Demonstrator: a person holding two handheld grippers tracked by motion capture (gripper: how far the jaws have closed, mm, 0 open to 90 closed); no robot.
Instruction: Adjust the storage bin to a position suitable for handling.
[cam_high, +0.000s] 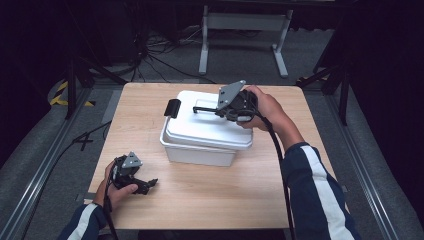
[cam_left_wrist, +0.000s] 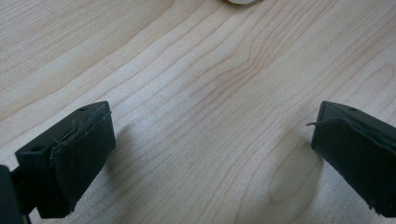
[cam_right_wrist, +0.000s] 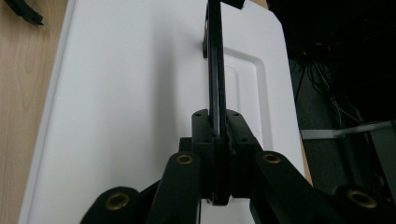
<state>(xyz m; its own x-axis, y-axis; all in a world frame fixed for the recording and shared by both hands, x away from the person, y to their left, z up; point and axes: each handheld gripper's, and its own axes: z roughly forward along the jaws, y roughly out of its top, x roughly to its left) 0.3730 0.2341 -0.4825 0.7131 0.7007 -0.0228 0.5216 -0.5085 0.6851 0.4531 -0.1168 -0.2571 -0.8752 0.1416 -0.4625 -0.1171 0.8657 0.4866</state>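
A white plastic box (cam_high: 197, 152) stands mid-table with its white lid (cam_high: 210, 127) on top. A black handle (cam_high: 204, 108) stands up from the lid, and a black latch (cam_high: 172, 108) sits at the lid's left end. My right gripper (cam_high: 219, 110) is shut on that handle; in the right gripper view the thin handle bar (cam_right_wrist: 215, 70) runs up from between the closed jaws (cam_right_wrist: 217, 128) over the lid (cam_right_wrist: 130, 93). My left gripper (cam_high: 149, 184) rests low over the table's front left, open, with bare wood between its pads (cam_left_wrist: 212, 149).
The wooden table (cam_high: 210, 195) has free room in front of the box and to its left. A corner of the box (cam_left_wrist: 240, 1) peeks in at the top of the left gripper view. A white metal frame (cam_high: 245, 30) and cables lie on the floor beyond the table.
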